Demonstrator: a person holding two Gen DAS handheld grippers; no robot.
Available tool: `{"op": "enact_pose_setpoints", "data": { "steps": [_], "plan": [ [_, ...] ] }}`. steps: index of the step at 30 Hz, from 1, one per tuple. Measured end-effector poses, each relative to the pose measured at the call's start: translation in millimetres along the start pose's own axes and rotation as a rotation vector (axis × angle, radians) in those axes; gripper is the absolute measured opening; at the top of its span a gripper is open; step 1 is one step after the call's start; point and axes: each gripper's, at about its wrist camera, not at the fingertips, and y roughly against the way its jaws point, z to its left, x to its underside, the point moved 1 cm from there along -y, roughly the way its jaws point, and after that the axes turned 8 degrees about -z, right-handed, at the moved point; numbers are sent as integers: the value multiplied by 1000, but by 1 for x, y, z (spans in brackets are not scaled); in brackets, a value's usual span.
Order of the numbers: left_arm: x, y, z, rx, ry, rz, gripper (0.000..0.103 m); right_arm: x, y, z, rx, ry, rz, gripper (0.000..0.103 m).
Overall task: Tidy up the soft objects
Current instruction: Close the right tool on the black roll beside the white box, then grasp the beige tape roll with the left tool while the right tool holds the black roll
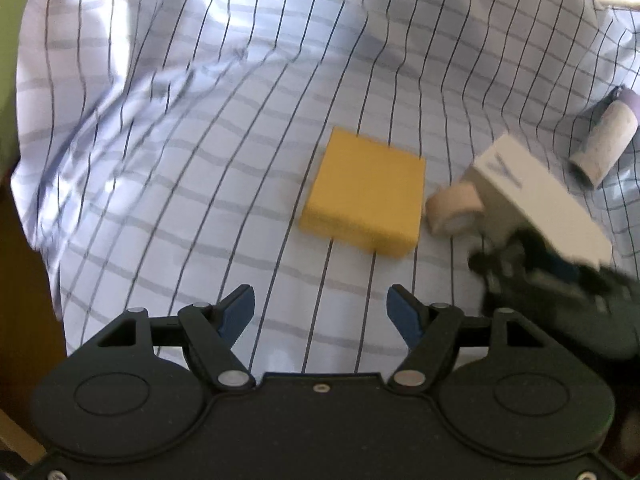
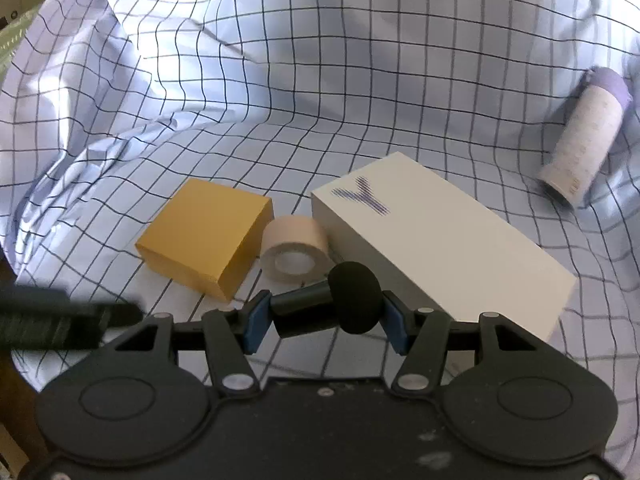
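My right gripper (image 2: pixel 324 316) is shut on a black microphone (image 2: pixel 344 300) with a foam head, held just above the checked cloth (image 2: pixel 280 80). Beyond it lie a yellow box (image 2: pixel 204 236), a beige tape roll (image 2: pixel 296 250) and a white box (image 2: pixel 440 240) with a purple mark. My left gripper (image 1: pixel 320 314) is open and empty, a little short of the yellow box (image 1: pixel 366 192). The tape roll (image 1: pixel 452 210), the white box (image 1: pixel 536 196) and the right gripper (image 1: pixel 560 280) show at the right of the left wrist view.
A white tube with a purple cap (image 2: pixel 580 136) lies on its side at the far right, also in the left wrist view (image 1: pixel 606 144). The cloth rises in folds at the back and left. A brown edge (image 1: pixel 24 280) shows at the left.
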Motion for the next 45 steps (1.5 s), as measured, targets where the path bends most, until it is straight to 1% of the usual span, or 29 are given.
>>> {"op": "enact_pose_setpoints", "data": {
  "steps": [3,6,9,12,15,17,20,25,27,30,33,36,40,45],
  "plan": [
    [-13,-2,-10,1,-18,-35,73,10,13,-7,15,-16,-8,57],
    [-23,-7,-24,1,-47,-67,73,23,19,-13,42,-28,-15,57],
    [-32,-16,-37,-21,-83,-93,73,34,23,-18,67,-42,-24,57],
    [-41,-24,-49,-41,-108,-114,74,38,27,-21,47,-62,-54,57],
    [-48,-32,-59,-54,-134,-114,74,40,29,-18,45,-36,-78,57],
    [-49,-34,-66,-55,-152,-119,74,41,29,-18,25,-38,-78,57],
    [-49,-38,-76,-73,-196,-125,75,42,28,-19,12,-56,-71,57],
    [-45,-50,-91,-81,-271,-90,76,42,30,-25,2,-95,-74,57],
    [-42,-47,-96,-88,-302,-100,76,41,29,-29,-3,-115,-70,58],
    [-38,-43,-102,-75,-338,-91,76,39,30,-32,-8,-132,-61,58],
    [-31,-39,-103,-45,-366,-56,76,37,33,-35,-6,-132,-60,58],
    [-23,-34,-103,-34,-381,-30,76,38,39,-38,3,-129,-63,58],
    [-23,-22,-101,-9,-358,-49,76,41,46,-42,17,-137,-66,58],
    [-28,-17,-104,66,-315,-33,75,46,47,-41,33,-141,-68,58]
  ]
}}
